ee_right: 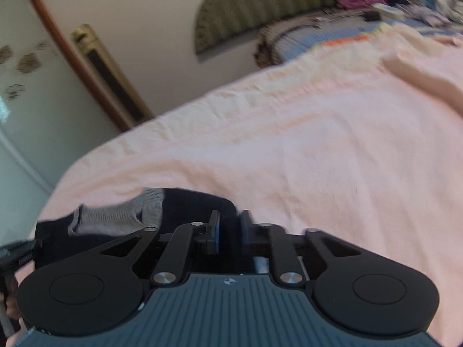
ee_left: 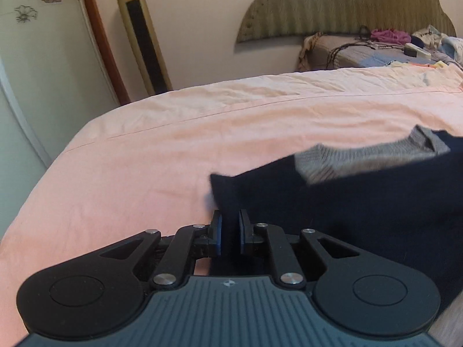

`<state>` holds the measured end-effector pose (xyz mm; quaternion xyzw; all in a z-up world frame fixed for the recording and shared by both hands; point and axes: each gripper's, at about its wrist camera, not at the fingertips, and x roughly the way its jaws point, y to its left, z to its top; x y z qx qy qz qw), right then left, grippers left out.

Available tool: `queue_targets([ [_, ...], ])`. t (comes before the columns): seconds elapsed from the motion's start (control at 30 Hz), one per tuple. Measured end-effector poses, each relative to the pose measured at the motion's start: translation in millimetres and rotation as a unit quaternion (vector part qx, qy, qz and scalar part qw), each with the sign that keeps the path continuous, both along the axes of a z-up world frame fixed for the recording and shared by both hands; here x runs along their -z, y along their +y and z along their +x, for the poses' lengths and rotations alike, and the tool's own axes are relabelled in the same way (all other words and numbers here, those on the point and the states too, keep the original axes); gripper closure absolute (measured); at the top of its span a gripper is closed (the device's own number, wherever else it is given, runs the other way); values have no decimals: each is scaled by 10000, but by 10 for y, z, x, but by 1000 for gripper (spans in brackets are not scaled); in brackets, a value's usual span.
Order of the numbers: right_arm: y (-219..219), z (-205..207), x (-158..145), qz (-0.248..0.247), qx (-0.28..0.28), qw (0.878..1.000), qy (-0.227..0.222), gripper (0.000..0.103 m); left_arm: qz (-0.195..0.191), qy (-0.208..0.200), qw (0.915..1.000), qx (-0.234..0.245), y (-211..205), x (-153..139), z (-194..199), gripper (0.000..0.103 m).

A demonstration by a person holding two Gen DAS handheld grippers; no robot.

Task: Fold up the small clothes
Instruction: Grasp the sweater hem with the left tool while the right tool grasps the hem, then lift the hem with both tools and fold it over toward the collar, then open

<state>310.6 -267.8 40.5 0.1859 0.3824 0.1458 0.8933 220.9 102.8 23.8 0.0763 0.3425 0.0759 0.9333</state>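
A navy garment [ee_left: 361, 202] with a grey ribbed band [ee_left: 361, 159] lies on the pink bedsheet [ee_left: 173, 144]. In the left wrist view it spreads from my left gripper [ee_left: 230, 231] off to the right. The left gripper is shut on the garment's near left corner, with dark cloth pinched between its blue pads. In the right wrist view the same navy garment [ee_right: 196, 202] and its grey band [ee_right: 115, 217] sit at lower left. My right gripper [ee_right: 230, 228] has its jaws close together on the garment's right corner, dark cloth filling the gap.
The pink bedsheet [ee_right: 318, 144] stretches far ahead and to the right. A gold tower fan [ee_left: 141, 34] stands by the wall past the bed's left edge. Loose clothes and cables [ee_left: 390, 40] are heaped near the headboard [ee_left: 347, 8]. A black device part [ee_right: 17, 254] shows at the far left.
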Motion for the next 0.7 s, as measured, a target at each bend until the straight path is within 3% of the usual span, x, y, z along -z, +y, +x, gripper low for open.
queue_targets([
  [0.07, -75, -283, -66, 84, -57, 9996, -280, 23, -253, -50, 9997, 6, 186, -22, -311, 88],
  [0.13, -201, -695, -204, 54, -254, 9983, -516, 22, -654, -57, 9977, -174, 411, -104, -715, 70],
  [0.23, -467, -1328, -236, 525, -591, 9965, -260, 22, -1678, -127, 9853, -308, 713, -178, -1527, 46],
  [0.33, -587, -2007, -131, 477, -706, 9963, 117, 22, -2556, 92, 9666, -155, 781, -112, -2319, 44],
  [0.47, -732, -2804, 69, 783, -692, 9924, 648, 22, -3187, 394, 9467, 248, 696, 9, -3138, 42],
  [0.5, -751, -2971, 102, 925, -719, 9904, 730, 22, -3461, 561, 9356, 410, 679, 29, -3252, 42],
  [0.6, -737, -3299, 149, 1420, -964, 9801, 1003, 22, -4555, 969, 8821, 713, 708, 163, -3494, 42],
  [0.7, -724, -3425, 236, 2015, -1126, 9647, 1266, 26, -4911, 1040, 8628, 598, 718, 218, -3568, 43],
])
